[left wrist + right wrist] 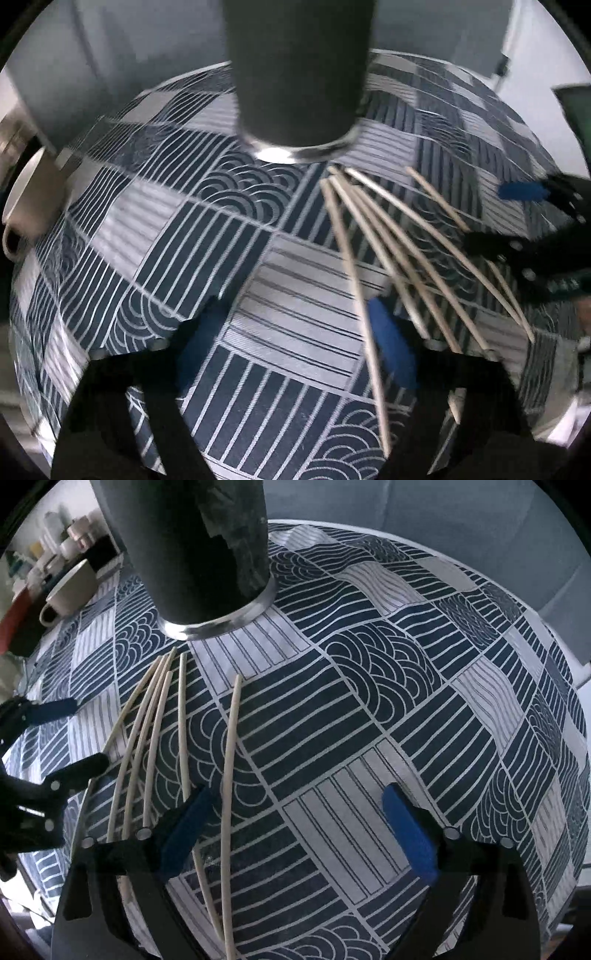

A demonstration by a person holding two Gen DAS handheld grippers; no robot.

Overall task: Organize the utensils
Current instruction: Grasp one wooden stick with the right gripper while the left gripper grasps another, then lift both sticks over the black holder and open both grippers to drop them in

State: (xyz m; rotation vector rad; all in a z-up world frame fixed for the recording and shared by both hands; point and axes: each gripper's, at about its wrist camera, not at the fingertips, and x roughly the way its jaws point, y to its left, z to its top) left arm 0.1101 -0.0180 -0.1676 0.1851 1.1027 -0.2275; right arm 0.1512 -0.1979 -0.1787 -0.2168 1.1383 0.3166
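My right claw (295,834) was spread wide and held nothing, its blue pads (410,834) low over the patterned cloth (388,686) on the desk. I kept it that open, I judge, so it could straddle a chopstick from above. Its left pad sat over the near ends of the chopsticks (231,760), which lay loose in a fan, their far tips bunched just short of the dark tumbler (192,550). That upright tumbler, standing at the far side, looked to be the holder they belonged in, so none were stowed yet.

My left claw (295,350) was wide too and empty, with one chopstick (354,288) running beside its right pad. It hung to the left of the fan, leaving the sticks to the right claw. A pale mug (70,590) stood far left.
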